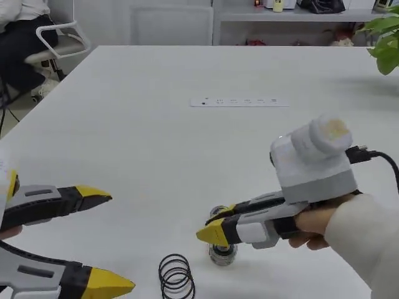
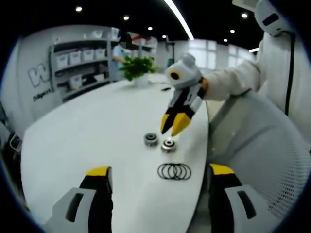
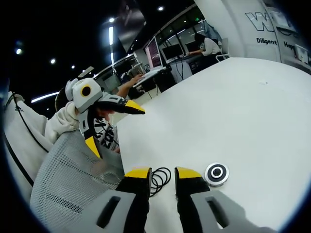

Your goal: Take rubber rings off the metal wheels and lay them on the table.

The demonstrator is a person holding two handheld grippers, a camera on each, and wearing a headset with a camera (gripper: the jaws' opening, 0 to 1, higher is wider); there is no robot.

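Got a pile of black rubber rings (image 1: pixel 176 277) lying flat on the table (image 1: pixel 187 143) near its front edge, just beside the two metal wheels (image 2: pixel 151 139). Looks like four or five overlapping loops, so calling part of the job done. Can't tell if either wheel still carries rubber. Seeing a dark band on one wheel's face in the right gripper view, too small to call. Reading the right gripper (image 1: pixel 211 234) as hovering just over the wheels, jaws a narrow gap apart, nothing clamped. Reading the left gripper (image 1: pixel 103 240) as parked well apart from the parts, jaws spread wide, empty. Probably left: check both wheels, strip any remaining rings, lay them by the pile.
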